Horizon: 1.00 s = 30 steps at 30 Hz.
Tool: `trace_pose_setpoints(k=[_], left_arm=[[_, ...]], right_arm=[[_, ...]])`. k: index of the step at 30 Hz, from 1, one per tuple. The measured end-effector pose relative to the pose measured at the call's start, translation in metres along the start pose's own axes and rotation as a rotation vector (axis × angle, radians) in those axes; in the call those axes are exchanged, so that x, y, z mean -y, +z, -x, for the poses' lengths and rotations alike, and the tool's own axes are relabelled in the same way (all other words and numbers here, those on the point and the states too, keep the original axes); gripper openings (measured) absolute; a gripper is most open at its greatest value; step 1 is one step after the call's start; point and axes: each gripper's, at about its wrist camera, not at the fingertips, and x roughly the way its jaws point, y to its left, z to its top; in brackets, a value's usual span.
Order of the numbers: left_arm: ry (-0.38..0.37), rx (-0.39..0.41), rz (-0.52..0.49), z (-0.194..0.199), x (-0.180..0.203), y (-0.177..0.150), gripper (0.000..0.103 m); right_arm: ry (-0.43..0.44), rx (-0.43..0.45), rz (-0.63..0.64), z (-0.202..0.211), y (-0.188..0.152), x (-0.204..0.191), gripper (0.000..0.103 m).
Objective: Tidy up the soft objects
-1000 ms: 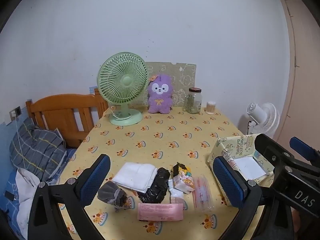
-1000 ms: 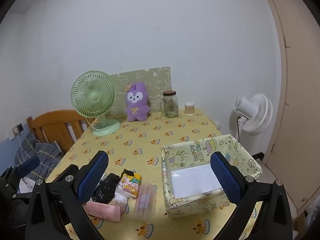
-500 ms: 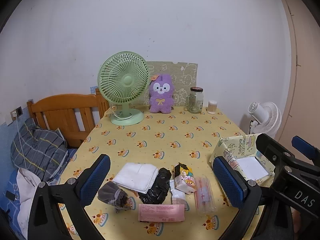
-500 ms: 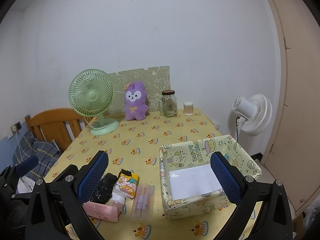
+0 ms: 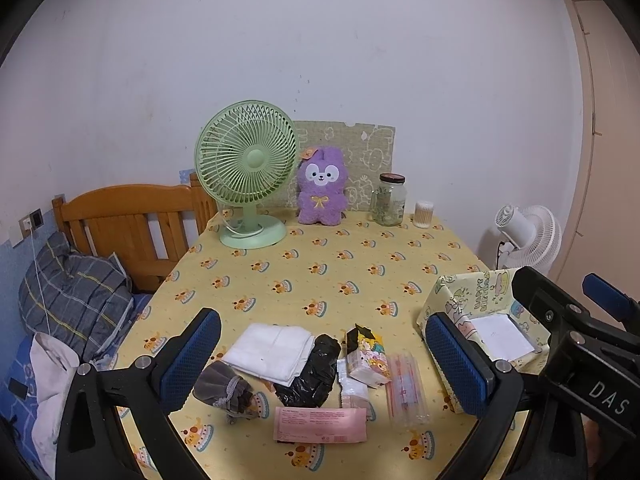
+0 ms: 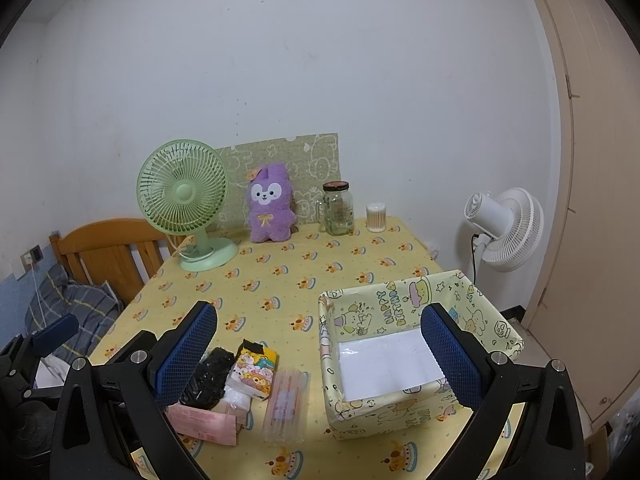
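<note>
Both tools hover above the near edge of the table (image 5: 360, 272) with nothing in them; the left gripper (image 5: 320, 360) has its jaws spread wide, and so does the right gripper (image 6: 320, 356).

Seven soft things lie in a loose cluster near the front edge: one folded white cloth (image 5: 270, 350); one grey drawstring pouch (image 5: 224, 388); one crumpled black bag (image 5: 314, 372); one cartoon tissue pack (image 5: 366, 358); one clear packet (image 5: 354, 392) under it; one pink packet (image 5: 320, 424); one clear sleeve of pink strips (image 5: 406, 390).

One open box (image 6: 404, 312) with cartoon paper stands just right of the cluster, holding only a white sheet (image 6: 388, 364).

At the far edge stand one green fan (image 5: 246, 168), one purple plush toy (image 5: 322, 188), one glass jar (image 5: 388, 200) and one small tub of cotton buds (image 5: 423, 214); a second, white fan (image 6: 504, 228) stands on the floor beyond the table.
</note>
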Motion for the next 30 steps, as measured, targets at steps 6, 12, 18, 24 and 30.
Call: trace_pose_setpoints(k=[6,12,18,24,30], left_arm=[[0.001,0.002,0.000,0.0001,0.0000,0.0001,0.102],[0.002,0.007,0.001,0.0008,-0.0008,0.0007,0.101],[0.000,0.008,0.002,0.0013,-0.0012,0.0019,0.101],[-0.006,0.005,0.007,0.0015,-0.0022,0.0032,0.101],[-0.003,0.015,0.010,0.0028,-0.0024,0.0020,0.100]], right_arm=[[-0.001,0.001,0.001,0.0011,0.0006,-0.0009,0.103],[-0.002,0.002,0.001,0.0011,0.0006,-0.0010,0.103],[-0.004,0.006,0.000,0.0023,0.0018,-0.0016,0.103],[-0.005,0.010,0.001,0.0050,0.0032,-0.0029,0.103],[-0.002,0.011,-0.001,0.0049,0.0035,-0.0026,0.103]])
